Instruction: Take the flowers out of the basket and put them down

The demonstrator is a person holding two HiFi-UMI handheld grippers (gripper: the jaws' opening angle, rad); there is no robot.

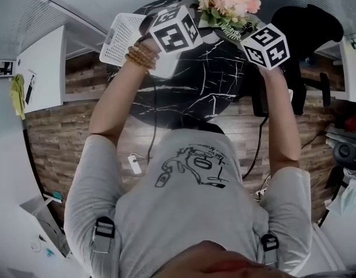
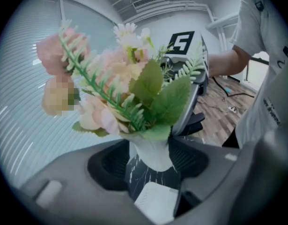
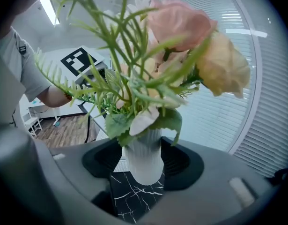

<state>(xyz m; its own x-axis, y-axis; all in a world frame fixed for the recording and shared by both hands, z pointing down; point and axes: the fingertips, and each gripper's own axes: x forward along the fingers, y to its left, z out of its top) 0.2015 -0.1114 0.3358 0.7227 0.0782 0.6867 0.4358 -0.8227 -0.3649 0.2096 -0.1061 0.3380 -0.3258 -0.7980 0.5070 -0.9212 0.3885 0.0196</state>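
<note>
From my seat the basket [image 1: 123,39] lies on the black marble tabletop [image 1: 206,80], and I place everything else off that basket. Just right of it is my left gripper [image 2: 152,163], with its fingers [image 2: 108,165] pressed on either side of a white ribbed vase [image 2: 151,149]. The flowers [image 1: 227,2] stand in that vase. They are out of the basket, up and to its right, with the vase foot hanging clear above the tabletop. Farthest right of the basket is my right gripper [image 3: 143,165], its fingers [image 3: 181,161] likewise clamped on the vase from the opposite side. I judge the load light but top-heavy. The blooms and ferns are soft and would crush or pull loose, so the stiff vase body is the only place to hold. The vase narrows toward the foot and looks smooth, so it could slip down through the fingers. It may also chip on a hard landing, so I'd want both grips even.
</note>
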